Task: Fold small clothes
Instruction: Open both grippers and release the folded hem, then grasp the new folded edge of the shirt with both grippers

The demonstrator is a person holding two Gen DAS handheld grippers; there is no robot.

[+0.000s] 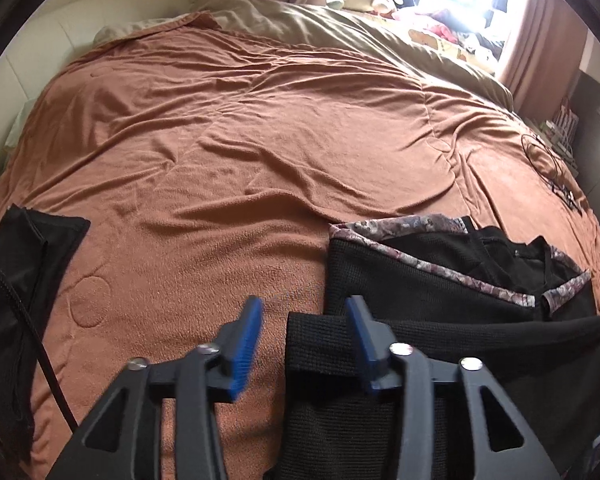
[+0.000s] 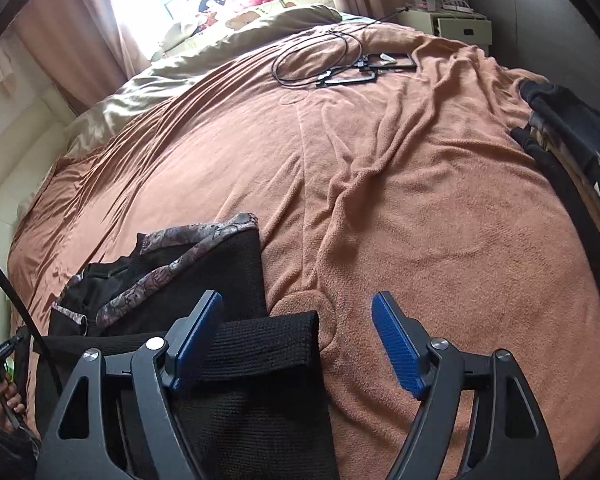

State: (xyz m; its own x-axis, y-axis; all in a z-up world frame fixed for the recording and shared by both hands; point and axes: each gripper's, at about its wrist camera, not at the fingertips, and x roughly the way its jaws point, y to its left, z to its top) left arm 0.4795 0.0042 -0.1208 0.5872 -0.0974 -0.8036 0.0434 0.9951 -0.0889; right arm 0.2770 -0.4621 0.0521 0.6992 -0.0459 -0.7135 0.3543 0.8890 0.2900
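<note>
On the rust-orange fleece blanket (image 1: 240, 140) lies the black knit garment with floral trim (image 1: 440, 288), its sleeve folded across. Above its left edge my left gripper (image 1: 304, 324) hangs with jaws apart; above its right edge my right gripper (image 2: 296, 320) does likewise, both holding nothing.

A broad stretch of the rust-orange fleece blanket (image 1: 240, 128) on the bed is left clear ahead and to the left. Passage on the right is blocked by the black knit garment with floral-patterned trim (image 1: 440, 280), its folded sleeve (image 2: 268, 340) laid across the near edge. A flat black folded cloth (image 1: 32, 264) is found at the far left edge. Coiled black cables (image 2: 320, 60) and dark flat devices (image 2: 388, 62) are noted well beyond, near the olive-green duvet (image 1: 340, 28). Dark piled clothing (image 2: 568, 128) closes the right margin.
</note>
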